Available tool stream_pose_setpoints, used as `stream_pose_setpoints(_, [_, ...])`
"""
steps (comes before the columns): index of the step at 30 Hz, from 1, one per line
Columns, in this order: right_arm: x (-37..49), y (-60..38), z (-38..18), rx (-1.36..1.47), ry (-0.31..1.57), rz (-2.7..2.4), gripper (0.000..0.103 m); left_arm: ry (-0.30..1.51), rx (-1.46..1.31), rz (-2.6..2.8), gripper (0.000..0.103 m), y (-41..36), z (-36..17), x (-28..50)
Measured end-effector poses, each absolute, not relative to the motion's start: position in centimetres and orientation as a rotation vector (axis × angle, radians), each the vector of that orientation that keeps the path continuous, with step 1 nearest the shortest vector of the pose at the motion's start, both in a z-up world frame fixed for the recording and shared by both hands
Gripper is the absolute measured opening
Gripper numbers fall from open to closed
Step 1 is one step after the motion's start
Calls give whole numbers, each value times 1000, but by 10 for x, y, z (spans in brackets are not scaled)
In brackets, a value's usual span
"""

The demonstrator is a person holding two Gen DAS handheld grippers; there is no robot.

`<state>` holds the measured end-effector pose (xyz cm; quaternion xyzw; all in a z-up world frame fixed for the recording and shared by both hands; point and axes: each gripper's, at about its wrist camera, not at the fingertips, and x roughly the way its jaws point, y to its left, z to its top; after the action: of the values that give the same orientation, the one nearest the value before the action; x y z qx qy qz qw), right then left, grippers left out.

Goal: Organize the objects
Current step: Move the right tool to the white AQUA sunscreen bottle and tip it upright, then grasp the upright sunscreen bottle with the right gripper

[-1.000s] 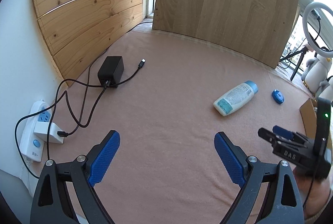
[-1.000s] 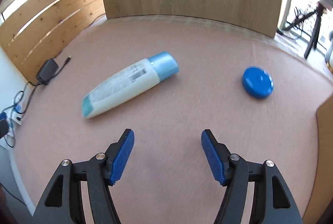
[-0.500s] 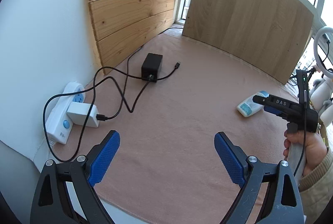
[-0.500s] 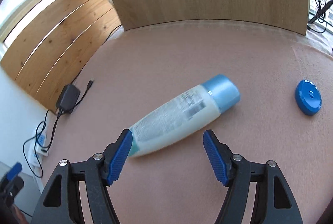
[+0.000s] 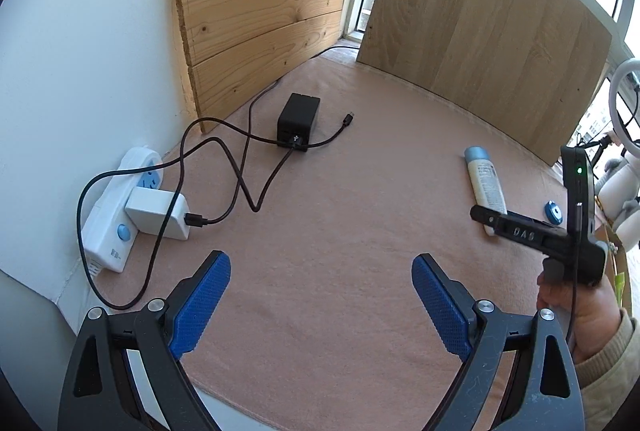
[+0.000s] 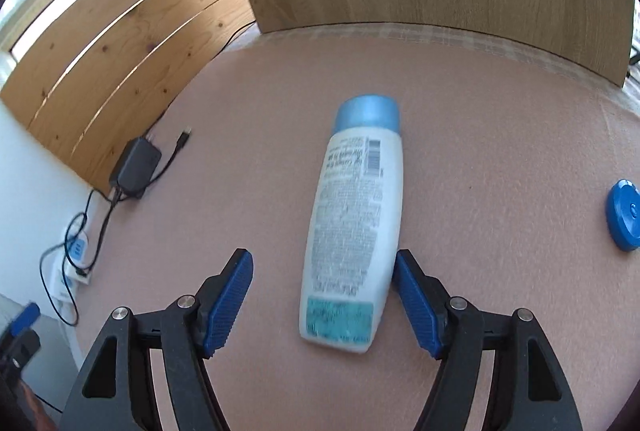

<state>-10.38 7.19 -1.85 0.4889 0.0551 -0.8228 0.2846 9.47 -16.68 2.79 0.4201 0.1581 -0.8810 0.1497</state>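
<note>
A white bottle with a light-blue cap [image 6: 356,219] lies flat on the pink cloth, cap pointing away. My right gripper [image 6: 322,297] is open, its fingers to either side of the bottle's bottom end; the right finger [image 6: 416,307] is close against the bottle's side. The bottle [image 5: 485,183] and the right gripper [image 5: 500,225] also show in the left wrist view at right. A small round blue disc [image 6: 624,215] lies to the bottle's right. My left gripper [image 5: 320,305] is open and empty above the cloth near its front edge.
A black power adapter [image 5: 299,122] with loose cables lies at the back left. A white power strip [image 5: 116,207] with a white charger plugged in sits by the left wall. Wooden boards [image 5: 472,43] stand along the back and left. A ring light [image 5: 624,91] stands far right.
My right gripper has swung left and forward, so the bottle now lies lengthwise between its fingers. My left gripper has turned left toward the adapter and power strip.
</note>
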Motion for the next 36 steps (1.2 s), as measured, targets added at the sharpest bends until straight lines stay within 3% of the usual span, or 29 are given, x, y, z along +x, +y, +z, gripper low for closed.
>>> stream_pose_setpoints(2, [-89, 68, -23, 1263, 248, -2239, 66, 434, 1220, -2549, 94, -159, 26, 87])
stream_pose_setpoints(3, [-83, 70, -24, 1237, 279, -2266, 57, 421, 1232, -2555, 94, -154, 25, 82])
stream_pose_setpoints(4, [-76, 71, -24, 1215, 319, -2294, 40, 414, 1248, -2559, 94, -150, 23, 76])
stream_pose_setpoints(6, [-69, 80, -25, 1198, 311, -2307, 29, 426, 1274, -2570, 94, -144, 20, 65])
stream_pose_setpoints(7, [-63, 85, -25, 1203, 298, -2311, 14, 438, 1288, -2574, 94, -141, 19, 59])
stream_pose_setpoints(9, [-45, 91, -25, 1201, 305, -2303, 8, 452, 1314, -2591, 94, -133, 16, 47])
stream_pose_setpoints(12, [-21, 96, -24, 1198, 359, -2297, 8, 467, 1345, -2607, 94, -121, 16, 32])
stream_pose_setpoints(14, [-18, 105, -23, 1232, 281, -2272, 12, 475, 1334, -2623, 94, -116, 21, 30])
stream_pose_setpoints(16, [-15, 110, -18, 1218, 217, -2264, 44, 473, 1311, -2634, 94, -114, 25, 33])
stream_pose_setpoints(18, [-13, 104, -13, 1185, 255, -2269, 53, 477, 1306, -2623, 94, -117, 26, 38])
stream_pose_setpoints(22, [-17, 76, -10, 1120, 375, -2250, 55, 545, 1307, -2577, 94, -133, 22, 53])
stream_pose_setpoints(29, [-64, 57, -21, 1204, 270, -2225, 55, 592, 1291, -2532, 94, -159, 16, 70])
stream_pose_setpoints(30, [-69, 58, -21, 1214, 244, -2215, 54, 598, 1293, -2529, 94, -161, 15, 71])
stream_pose_setpoints(31, [-72, 58, -21, 1224, 215, -2212, 41, 601, 1294, -2527, 94, -162, 14, 70])
stream_pose_setpoints(36, [-56, 60, -22, 1232, 231, -2202, 41, 620, 1305, -2530, 94, -161, 11, 59])
